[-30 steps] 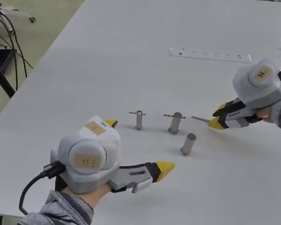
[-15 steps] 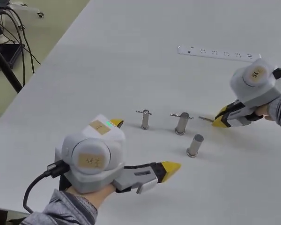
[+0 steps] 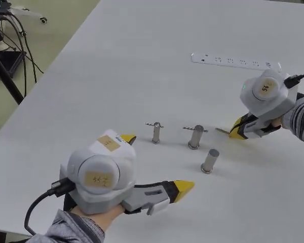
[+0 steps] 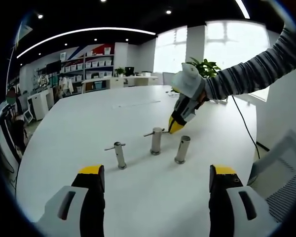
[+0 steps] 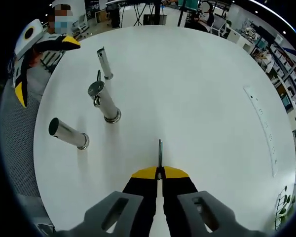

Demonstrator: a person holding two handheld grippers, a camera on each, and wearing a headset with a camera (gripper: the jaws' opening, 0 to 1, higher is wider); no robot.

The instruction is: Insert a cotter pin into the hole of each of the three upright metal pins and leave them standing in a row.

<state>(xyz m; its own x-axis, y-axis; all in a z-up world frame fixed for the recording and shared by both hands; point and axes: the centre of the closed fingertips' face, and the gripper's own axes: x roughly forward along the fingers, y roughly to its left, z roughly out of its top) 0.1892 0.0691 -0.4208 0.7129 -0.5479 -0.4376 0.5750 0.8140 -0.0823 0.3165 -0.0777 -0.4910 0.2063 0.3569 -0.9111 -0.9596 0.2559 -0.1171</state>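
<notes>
The right gripper [image 3: 236, 133] is clenched on a cotter pin [image 3: 223, 131]. The pin's long axis lies nearly level above the table, tip pointing to 9 o'clock at the middle metal pin [image 3: 195, 137] — already cross-pinned, like the left metal pin [image 3: 156, 132]. The bare metal pin [image 3: 210, 161] stands upright at its 5 o'clock. The left gripper [image 3: 156, 162] is released, at 7 o'clock.

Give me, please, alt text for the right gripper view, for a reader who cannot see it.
The right gripper, jaws shut on a cotter pin, points across a white table. Three upright metal pins stand at the view's left.
</notes>
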